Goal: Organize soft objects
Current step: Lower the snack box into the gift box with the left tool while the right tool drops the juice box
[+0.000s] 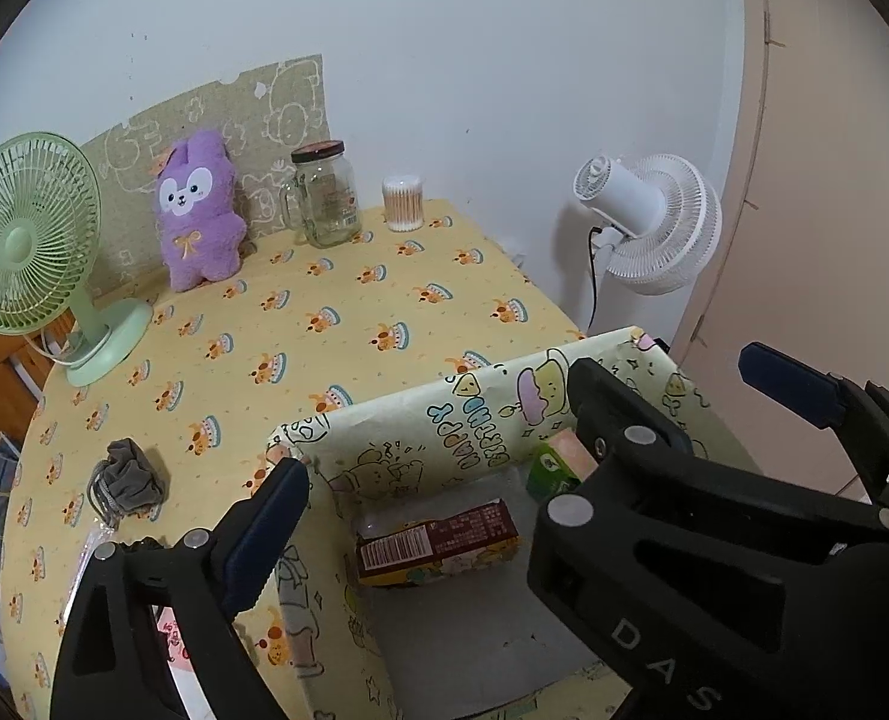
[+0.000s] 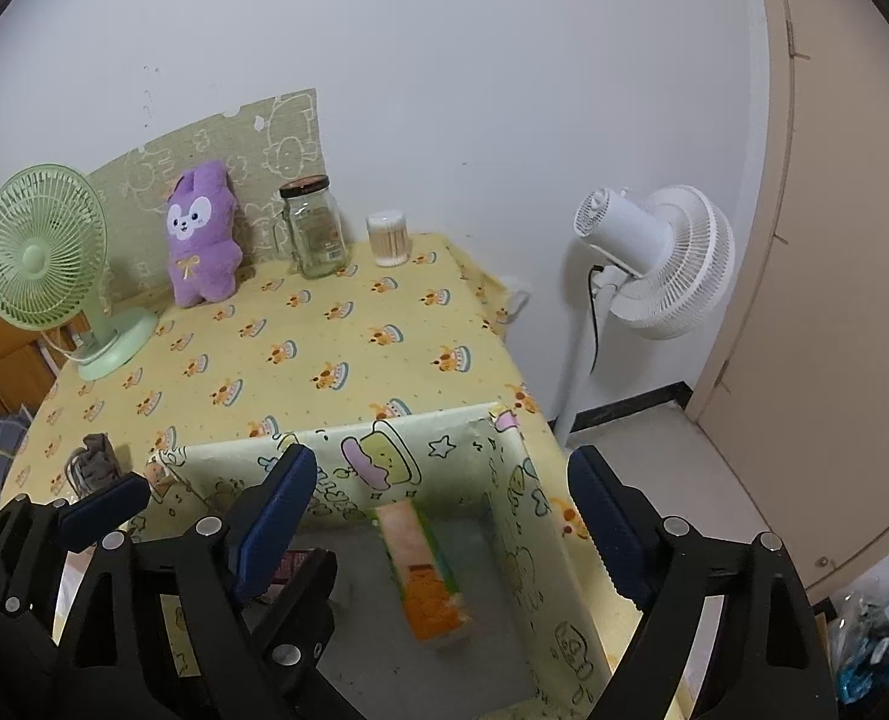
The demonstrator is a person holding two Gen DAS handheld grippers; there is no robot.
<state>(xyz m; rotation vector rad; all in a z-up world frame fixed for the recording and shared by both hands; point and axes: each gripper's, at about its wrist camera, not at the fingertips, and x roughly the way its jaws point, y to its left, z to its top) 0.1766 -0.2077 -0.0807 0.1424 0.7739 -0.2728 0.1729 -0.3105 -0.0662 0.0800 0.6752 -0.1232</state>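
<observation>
From the left wrist view, the left gripper (image 1: 522, 414) hangs tilted down over the open box (image 1: 420, 432), its fingers (image 1: 264, 534) spread wide with nothing between them; inside the box lie a brown packet (image 1: 444, 540) with a barcode and, toward the box's far right corner, a green-and-peach packet (image 1: 558, 462). The placing step looks finished, so I judge the task to be between items — the next candidates are the grey scrunchie (image 1: 126, 480), lying on the worktop (image 1: 336, 312) just left of the box, and the purple plush (image 1: 198, 210), propped upright well beyond the box against the back panel, near the green fan (image 1: 30, 228). Reaching the scrunchie would call for swinging left of the box and lowering onto a low, floppy thing that could slip flat under the pads. From the right wrist view, the right gripper (image 2: 438, 528) also points down into the box, its fingers (image 2: 276, 510) standing apart and empty, with an orange-and-green packet (image 2: 426, 576) lying on the box floor directly below the gap — apart from both pads, as far as I can tell. The other gripper's fingers show at the lower left, by the box's left wall, and the scrunchie sits just left of the box.
</observation>
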